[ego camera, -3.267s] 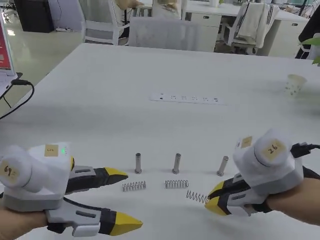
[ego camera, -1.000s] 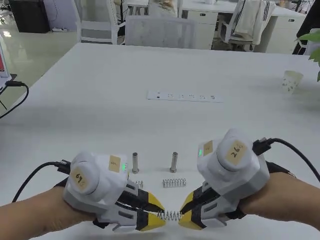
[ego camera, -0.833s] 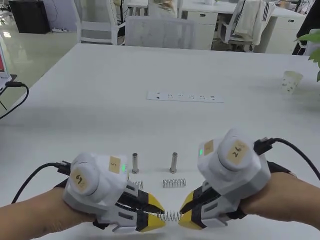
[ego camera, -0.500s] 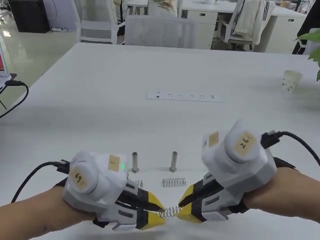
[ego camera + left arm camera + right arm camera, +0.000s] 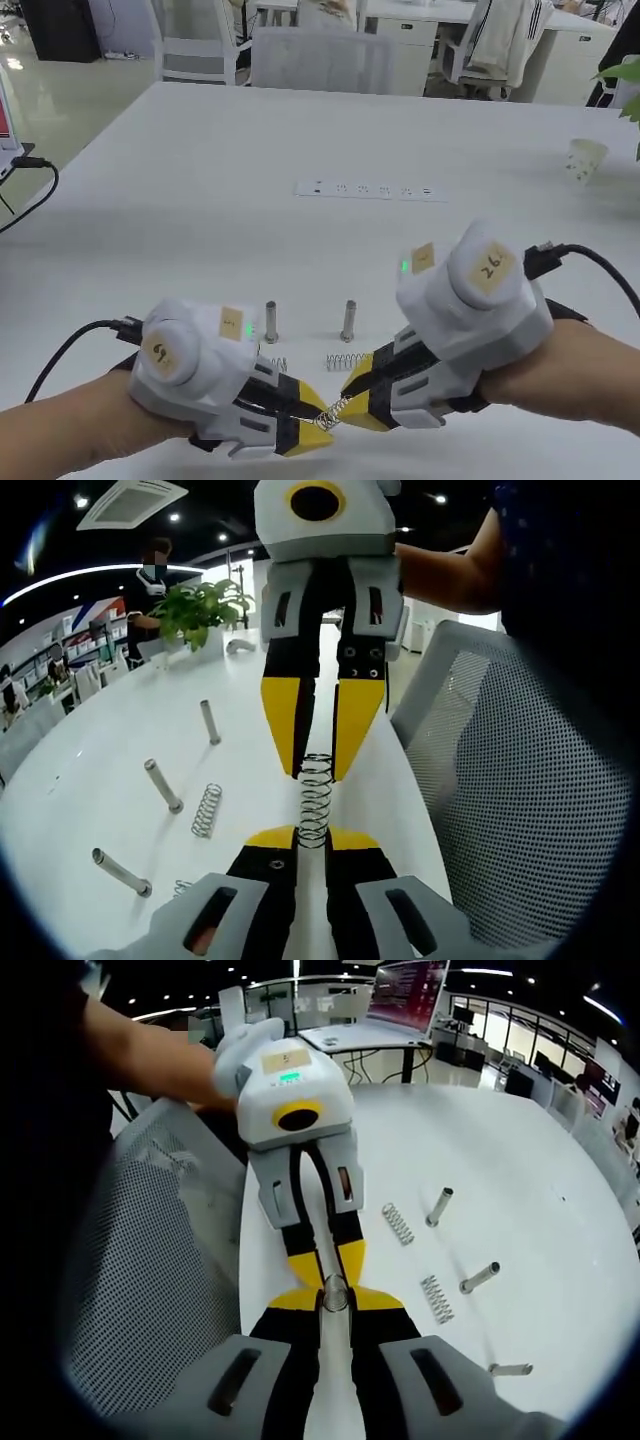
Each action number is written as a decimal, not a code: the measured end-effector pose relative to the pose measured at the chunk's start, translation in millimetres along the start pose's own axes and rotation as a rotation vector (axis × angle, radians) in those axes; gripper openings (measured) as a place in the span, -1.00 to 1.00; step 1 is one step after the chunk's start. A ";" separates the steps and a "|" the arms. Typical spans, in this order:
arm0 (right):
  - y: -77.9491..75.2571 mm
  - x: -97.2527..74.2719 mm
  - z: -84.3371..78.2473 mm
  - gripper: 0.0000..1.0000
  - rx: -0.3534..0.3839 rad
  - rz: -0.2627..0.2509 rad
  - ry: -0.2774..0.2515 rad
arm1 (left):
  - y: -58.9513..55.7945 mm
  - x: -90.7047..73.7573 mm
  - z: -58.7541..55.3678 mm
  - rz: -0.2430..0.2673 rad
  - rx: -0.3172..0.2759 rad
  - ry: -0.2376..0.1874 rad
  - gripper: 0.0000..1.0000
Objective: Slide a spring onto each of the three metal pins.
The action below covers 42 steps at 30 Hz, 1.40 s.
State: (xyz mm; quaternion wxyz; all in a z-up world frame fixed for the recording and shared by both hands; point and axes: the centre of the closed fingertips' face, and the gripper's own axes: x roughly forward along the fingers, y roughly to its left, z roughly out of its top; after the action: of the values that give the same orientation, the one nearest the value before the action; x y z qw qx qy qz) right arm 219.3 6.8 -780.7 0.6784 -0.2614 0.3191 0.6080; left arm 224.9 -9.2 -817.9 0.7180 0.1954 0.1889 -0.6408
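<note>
The left gripper (image 5: pixel 312 840) and the right gripper (image 5: pixel 335 1303) meet tip to tip on the person's side of the row of pins (image 5: pixel 163 786). Each has its jaws clamped on one end of the same spring (image 5: pixel 315 798), which runs straight between them. A loose spring (image 5: pixel 206 810) lies on the bench (image 5: pixel 300 130) just in front of that row. A second loose spring (image 5: pixel 182 887) lies beside the end pin (image 5: pixel 120 872).

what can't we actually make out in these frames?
Third pin: head view, behind the right gripper.
One loose spring: head view, mostly behind the left gripper.
Held spring: right gripper view, end-on between the jaws, length unreadable.
Paper cup: head view, print too small.
</note>
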 end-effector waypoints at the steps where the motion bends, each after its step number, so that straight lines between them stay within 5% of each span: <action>1: 0.3 0.2 0.7 -0.84 -0.002 0.002 0.000 | 0.0 0.2 -0.1 -0.002 0.000 0.001 -0.96; 20: 0.6 9.0 -5.7 -0.83 0.024 0.015 0.012 | -0.2 0.7 -3.8 -0.007 -0.013 0.001 -0.98; 42: 2.0 15.3 -9.6 -0.82 0.051 0.034 0.008 | -2.8 1.0 6.3 -0.010 -0.013 -0.028 -0.97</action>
State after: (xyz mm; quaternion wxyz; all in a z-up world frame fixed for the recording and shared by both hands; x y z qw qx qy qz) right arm 217.0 10.0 -798.4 0.6733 -0.2409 0.3414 0.6100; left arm 222.4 -13.7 -813.1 0.7187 0.1809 0.1841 -0.6456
